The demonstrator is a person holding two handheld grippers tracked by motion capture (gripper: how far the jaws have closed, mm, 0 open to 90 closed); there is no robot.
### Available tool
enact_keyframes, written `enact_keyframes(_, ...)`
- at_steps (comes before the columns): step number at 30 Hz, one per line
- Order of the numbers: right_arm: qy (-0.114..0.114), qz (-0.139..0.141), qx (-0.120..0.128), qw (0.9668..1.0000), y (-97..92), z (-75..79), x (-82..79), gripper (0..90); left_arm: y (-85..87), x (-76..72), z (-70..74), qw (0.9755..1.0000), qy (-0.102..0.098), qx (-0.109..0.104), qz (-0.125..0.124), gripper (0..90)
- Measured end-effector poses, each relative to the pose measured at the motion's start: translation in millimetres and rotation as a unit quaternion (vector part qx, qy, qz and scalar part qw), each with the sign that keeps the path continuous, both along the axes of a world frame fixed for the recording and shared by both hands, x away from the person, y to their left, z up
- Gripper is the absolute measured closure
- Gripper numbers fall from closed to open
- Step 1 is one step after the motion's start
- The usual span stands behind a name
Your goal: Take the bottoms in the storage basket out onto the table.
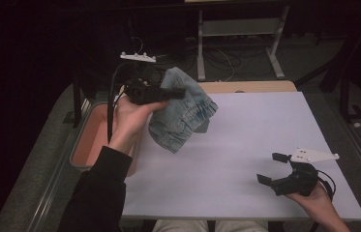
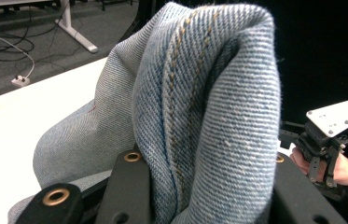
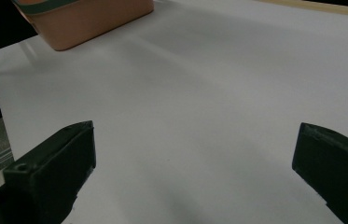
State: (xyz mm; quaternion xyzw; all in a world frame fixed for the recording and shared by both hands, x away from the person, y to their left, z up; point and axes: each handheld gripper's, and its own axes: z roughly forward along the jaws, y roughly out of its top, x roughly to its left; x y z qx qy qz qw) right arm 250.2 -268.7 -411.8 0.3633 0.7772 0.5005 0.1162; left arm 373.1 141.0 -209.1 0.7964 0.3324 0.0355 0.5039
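Gripping a thick fold of the soft, floppy denim garment above the table's left edge, the left gripper's fingers clench bunched seams, while the right gripper gapes empty.

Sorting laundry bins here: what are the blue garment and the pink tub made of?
The blue garment looks like faded denim: twill weave with tan stitched seams. The pink tub seems smooth moulded plastic with a matte finish and a grey-green rim, though that is only its look.
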Motion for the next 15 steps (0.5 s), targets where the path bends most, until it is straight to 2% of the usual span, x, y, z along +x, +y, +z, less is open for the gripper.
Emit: enact_keyframes(15, -0.001, 0.001, -0.001, 1.0, -0.2, 0.0, 0.1, 0.0, -21.6, 12.9, -30.8, 0.9997, 0.016, 0.007, -0.018, 67.4)
